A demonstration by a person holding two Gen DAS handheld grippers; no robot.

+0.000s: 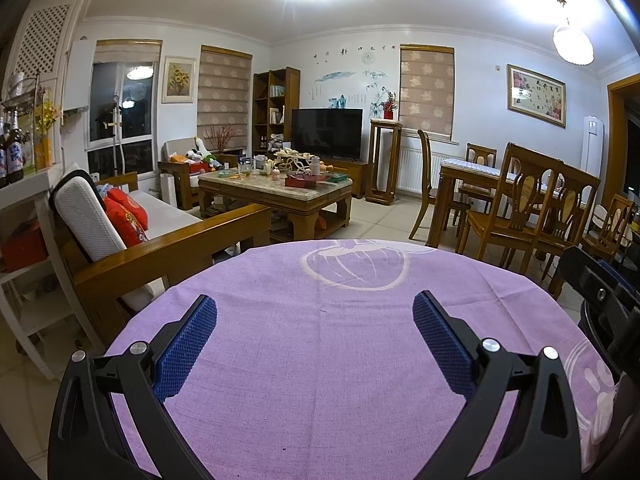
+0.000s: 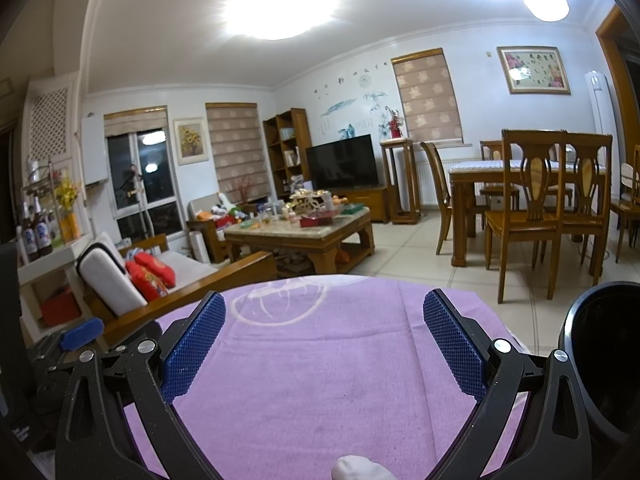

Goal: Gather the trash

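Trash, a crumpled white wad [image 2: 360,468], lies on purple cloth [image 2: 320,360] below the wide-open, empty right gripper [image 2: 324,344].

Domestic living-dining room. Evidence: wooden sofa [image 1: 160,236] with red cushions [image 1: 127,216], cluttered coffee table [image 1: 276,194], television [image 1: 327,132], bookshelf [image 1: 276,106], dining table [image 1: 476,176] with wooden chairs [image 1: 516,208], framed pictures [image 1: 536,94], window blinds [image 1: 427,92].

The left gripper [image 1: 315,312] and right gripper [image 2: 324,312] sat low in frame, jaws spread wide, gripping nothing.
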